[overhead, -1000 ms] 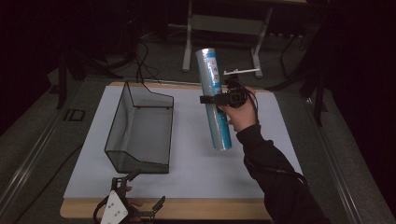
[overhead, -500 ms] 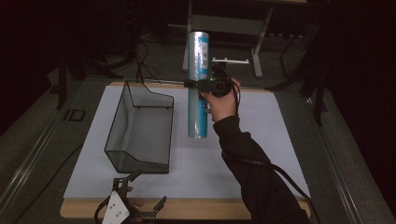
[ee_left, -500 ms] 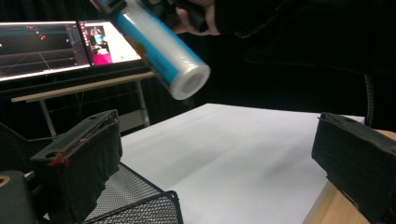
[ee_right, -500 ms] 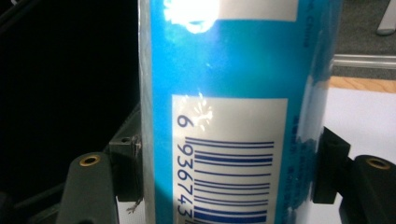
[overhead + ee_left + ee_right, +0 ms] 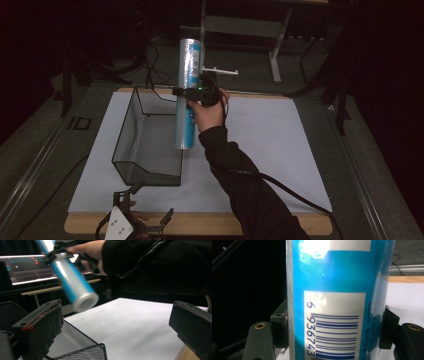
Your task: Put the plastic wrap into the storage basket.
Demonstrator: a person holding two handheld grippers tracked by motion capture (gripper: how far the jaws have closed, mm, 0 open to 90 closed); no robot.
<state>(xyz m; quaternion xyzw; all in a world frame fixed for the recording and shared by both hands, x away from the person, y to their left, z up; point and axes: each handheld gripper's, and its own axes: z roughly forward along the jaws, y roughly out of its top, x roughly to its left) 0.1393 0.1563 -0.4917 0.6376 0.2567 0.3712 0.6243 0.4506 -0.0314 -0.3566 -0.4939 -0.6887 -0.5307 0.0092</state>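
Overhead, the white table sheet (image 5: 280,150) carries a black mesh basket (image 5: 150,145) at its left half, open side up. Right gripper (image 5: 192,92), held aloft past the basket's right wall, is clamped round the middle of a blue-and-white wrapped roll (image 5: 187,95); its barcode label (image 5: 334,327) sits between the jaws. Roll's long axis stands near upright, lower end hanging just at the basket's right rim, basket lying left of it. Probably a lowering into the basket follows. Left gripper (image 5: 142,225) waits at the near table edge, jaws spread wide, holding nothing.
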